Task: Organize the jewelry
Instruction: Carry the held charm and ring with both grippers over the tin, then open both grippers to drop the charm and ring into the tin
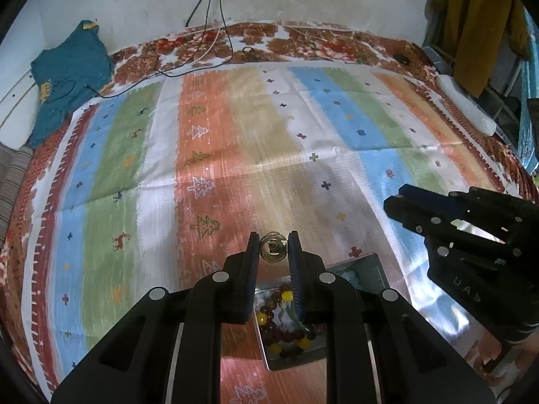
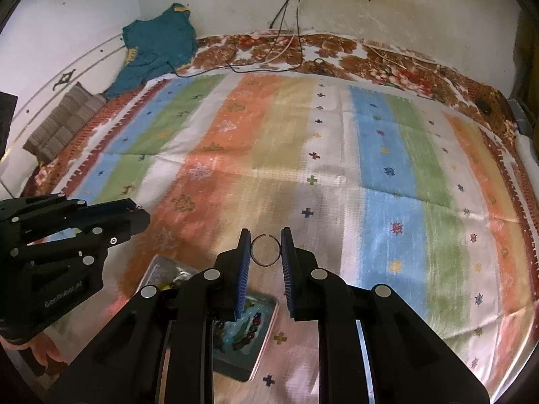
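Grippers hang over a striped cloth (image 1: 235,155) on a bed; the left gripper (image 1: 273,247) stands narrow, clamped on a gold coiled ornament (image 1: 273,250) between its fingertips; the right gripper (image 2: 266,245) stands narrow too, pinching a thin open ring (image 2: 265,249) by its edges. Near, under both, lies a tin (image 1: 374,269); its left part holds a bead string (image 1: 286,323) of dark red and yellow beads; far left, a teal garment (image 1: 67,77) lies by the wall.
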A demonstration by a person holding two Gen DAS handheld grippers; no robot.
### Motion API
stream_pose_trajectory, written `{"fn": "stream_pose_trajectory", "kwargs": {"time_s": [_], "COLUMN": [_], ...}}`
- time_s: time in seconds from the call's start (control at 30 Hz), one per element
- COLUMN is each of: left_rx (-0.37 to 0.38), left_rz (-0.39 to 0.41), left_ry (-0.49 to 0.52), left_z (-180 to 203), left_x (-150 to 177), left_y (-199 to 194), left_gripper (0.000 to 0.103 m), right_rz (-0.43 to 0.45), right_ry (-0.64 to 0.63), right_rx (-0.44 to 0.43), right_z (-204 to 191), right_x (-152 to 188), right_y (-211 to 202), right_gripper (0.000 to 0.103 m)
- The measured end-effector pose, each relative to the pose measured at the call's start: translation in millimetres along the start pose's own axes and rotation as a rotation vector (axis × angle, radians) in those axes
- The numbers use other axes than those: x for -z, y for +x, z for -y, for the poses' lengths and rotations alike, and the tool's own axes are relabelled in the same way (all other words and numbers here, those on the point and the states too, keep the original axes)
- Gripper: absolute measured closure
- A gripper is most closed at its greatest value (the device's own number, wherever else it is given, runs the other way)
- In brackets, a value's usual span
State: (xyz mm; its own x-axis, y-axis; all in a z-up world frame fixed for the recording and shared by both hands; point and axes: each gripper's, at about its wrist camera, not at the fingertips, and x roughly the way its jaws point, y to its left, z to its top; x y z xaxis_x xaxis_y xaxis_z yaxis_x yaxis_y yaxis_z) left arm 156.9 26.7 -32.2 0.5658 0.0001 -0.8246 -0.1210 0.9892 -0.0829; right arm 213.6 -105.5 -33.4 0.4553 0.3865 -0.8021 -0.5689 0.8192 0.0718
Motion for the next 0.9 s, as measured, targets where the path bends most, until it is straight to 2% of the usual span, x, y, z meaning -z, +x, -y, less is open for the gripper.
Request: {"fn": "stream_pose_trajectory", "kwargs": {"time_s": [0.7, 0.73, 0.83, 0.9], "left_rx": [0.065, 0.058, 0.055, 0.058], "left_rz": [0.035, 0.035, 0.035, 0.038], "left_ry": [0.006, 0.001, -0.020, -0.029], "left_z": [10.4, 9.5, 4.8, 2.7], "left_x": [32.5, 32.4, 31.8, 32.4], "left_y": [-35.3, -35.3, -36.5, -38.5], "left_gripper": [0.085, 0.085, 0.085, 0.083], "right_rz": [-0.021, -0.025, -0.013, -0.013], "right_ry": [-0.037, -0.039, -0.031, -0.026], "right_rx": [-0.103, -0.109, -0.097, -0.094], "right_z": [-29.7, -30.1, -28.9, -27.7], "right_x": [38.3, 38.8, 38.9, 39.4], "right_y": [-27.3, -27.0, -30.3, -31.5], "right_gripper": [0.084, 0.083, 0.066, 0.063]}}
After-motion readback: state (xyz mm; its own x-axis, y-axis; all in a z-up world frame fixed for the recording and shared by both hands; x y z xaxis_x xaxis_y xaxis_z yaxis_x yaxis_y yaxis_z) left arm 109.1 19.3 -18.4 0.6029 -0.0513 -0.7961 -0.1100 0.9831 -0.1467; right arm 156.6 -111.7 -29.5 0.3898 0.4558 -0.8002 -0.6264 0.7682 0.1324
